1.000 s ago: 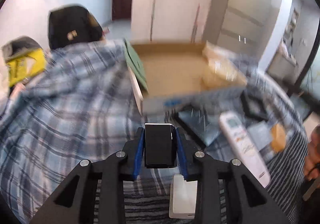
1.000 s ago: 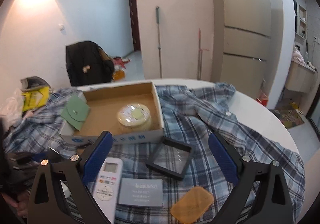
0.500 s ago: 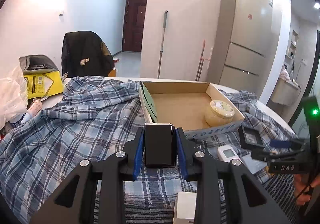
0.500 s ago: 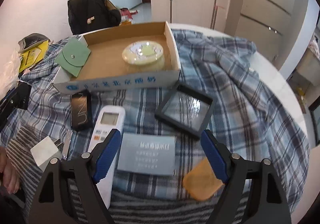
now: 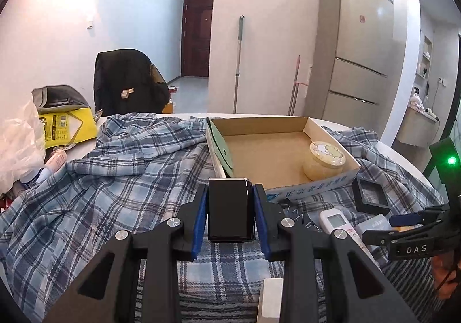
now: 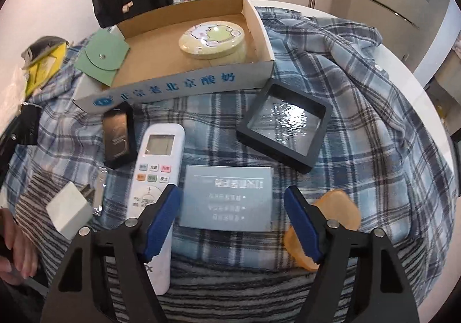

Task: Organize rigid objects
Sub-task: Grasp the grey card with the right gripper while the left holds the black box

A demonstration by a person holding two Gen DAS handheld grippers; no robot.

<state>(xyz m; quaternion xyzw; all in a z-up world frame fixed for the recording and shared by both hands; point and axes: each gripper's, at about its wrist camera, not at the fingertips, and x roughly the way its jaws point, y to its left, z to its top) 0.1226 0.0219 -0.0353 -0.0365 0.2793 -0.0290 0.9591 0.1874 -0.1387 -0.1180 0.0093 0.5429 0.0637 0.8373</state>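
My left gripper (image 5: 230, 218) is shut on a small black box (image 5: 230, 207) and holds it above the plaid cloth, in front of the open cardboard box (image 5: 314, 190). My right gripper (image 6: 230, 197) points steeply down over a flat grey-blue card box (image 6: 227, 190). Its jaws are closing with the card box between them, and a small gap shows at each pad. Around it lie a white remote (image 6: 155, 167), a black frame case (image 6: 283, 133), an orange piece (image 6: 343, 210) and another black box (image 6: 119, 136). In the cardboard box (image 6: 184, 87) sits a round yellow tin (image 6: 211, 38).
A green pouch (image 6: 103, 59) leans over the cardboard box's left wall. A white charger (image 6: 69, 213) lies at the left, near a person's hand (image 6: 14, 251). A plaid shirt (image 6: 360, 87) covers the round white table (image 6: 403, 69). Bags (image 5: 63, 121) stand at the far left.
My right gripper has tipped downward and sunk over the grey-blue card box, its jaws narrowing. My left gripper has tilted up a little, still holding the black box.
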